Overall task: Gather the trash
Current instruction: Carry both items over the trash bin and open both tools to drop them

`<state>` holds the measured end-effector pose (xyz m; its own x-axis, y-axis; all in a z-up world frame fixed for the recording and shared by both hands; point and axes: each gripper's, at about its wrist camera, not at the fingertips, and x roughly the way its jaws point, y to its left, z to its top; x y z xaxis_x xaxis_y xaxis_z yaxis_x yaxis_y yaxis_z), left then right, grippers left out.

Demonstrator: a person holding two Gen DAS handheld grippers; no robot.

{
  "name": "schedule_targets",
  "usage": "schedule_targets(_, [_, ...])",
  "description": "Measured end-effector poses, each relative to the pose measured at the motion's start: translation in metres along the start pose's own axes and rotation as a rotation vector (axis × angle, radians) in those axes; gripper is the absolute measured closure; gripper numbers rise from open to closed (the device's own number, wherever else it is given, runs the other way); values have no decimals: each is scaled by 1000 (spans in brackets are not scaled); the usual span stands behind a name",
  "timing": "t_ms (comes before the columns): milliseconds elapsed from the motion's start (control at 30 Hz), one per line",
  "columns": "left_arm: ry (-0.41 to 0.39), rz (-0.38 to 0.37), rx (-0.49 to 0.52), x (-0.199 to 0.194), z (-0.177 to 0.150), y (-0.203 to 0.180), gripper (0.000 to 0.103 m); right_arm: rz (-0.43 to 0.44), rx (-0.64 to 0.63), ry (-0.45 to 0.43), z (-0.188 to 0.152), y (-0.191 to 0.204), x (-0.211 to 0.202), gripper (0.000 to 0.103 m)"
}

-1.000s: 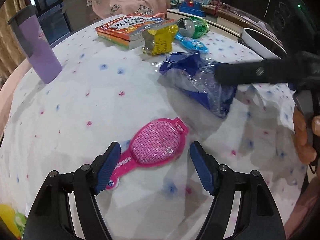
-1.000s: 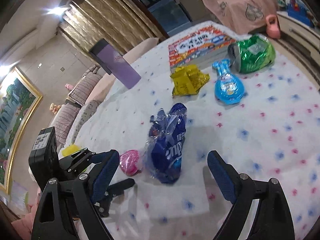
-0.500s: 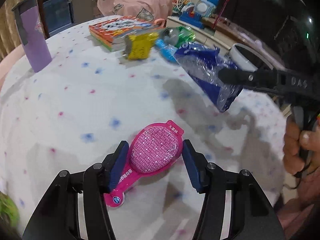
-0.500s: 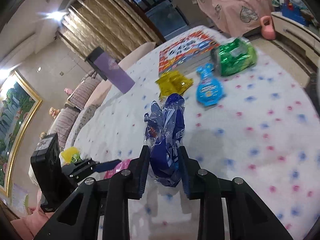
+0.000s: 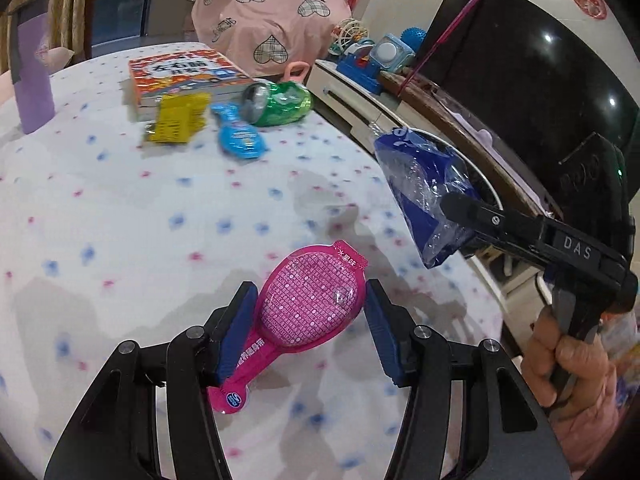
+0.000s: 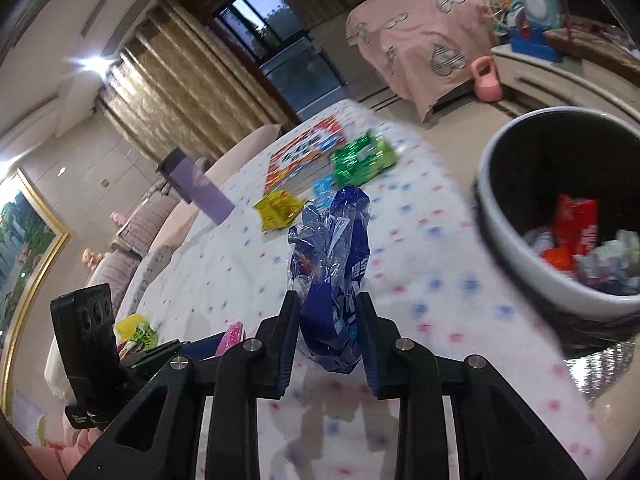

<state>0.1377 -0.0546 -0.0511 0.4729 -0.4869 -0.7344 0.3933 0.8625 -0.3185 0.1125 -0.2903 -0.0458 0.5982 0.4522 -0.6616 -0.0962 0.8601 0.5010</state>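
My left gripper (image 5: 310, 304) is shut on a pink paddle-shaped wrapper (image 5: 308, 308), lifted off the white dotted tablecloth (image 5: 120, 208). My right gripper (image 6: 328, 320) is shut on a crumpled blue plastic bag (image 6: 334, 272), also raised; the same blue bag (image 5: 424, 196) shows at the right of the left wrist view, near the table's edge. A white trash bin (image 6: 520, 264) with red and pale wrappers inside stands to the right, beyond the table's edge. On the far side of the table lie a yellow wrapper (image 5: 176, 118), a light blue wrapper (image 5: 240, 140) and a green foil bag (image 5: 280, 104).
A stack of books (image 5: 184, 76) and a purple tumbler (image 5: 32, 76) stand on the far side of the table. A low cabinet with toys (image 5: 372, 60) and a dark screen (image 5: 520, 80) run along the right. A pink-covered piece of furniture (image 5: 264, 24) sits behind.
Both grippers closed, the left on the pink wrapper and the right on the blue bag, then lifted them and swung right toward the bin, which has come into the right wrist view.
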Motion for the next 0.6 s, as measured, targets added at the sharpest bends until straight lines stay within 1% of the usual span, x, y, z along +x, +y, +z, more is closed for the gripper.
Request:
schedule_targets(67, [6,-15,6,5,4,-10,48,-8,5,-11,1,-7,-10,75])
schedule_targets(300, [6,-31,30,16,14,-41,48,-40,40,-67,6,-32,-41,75])
schedule_targets(600, [1,-53,80,31,31,-74,48,-77,71,-110,10,-59,-64,76])
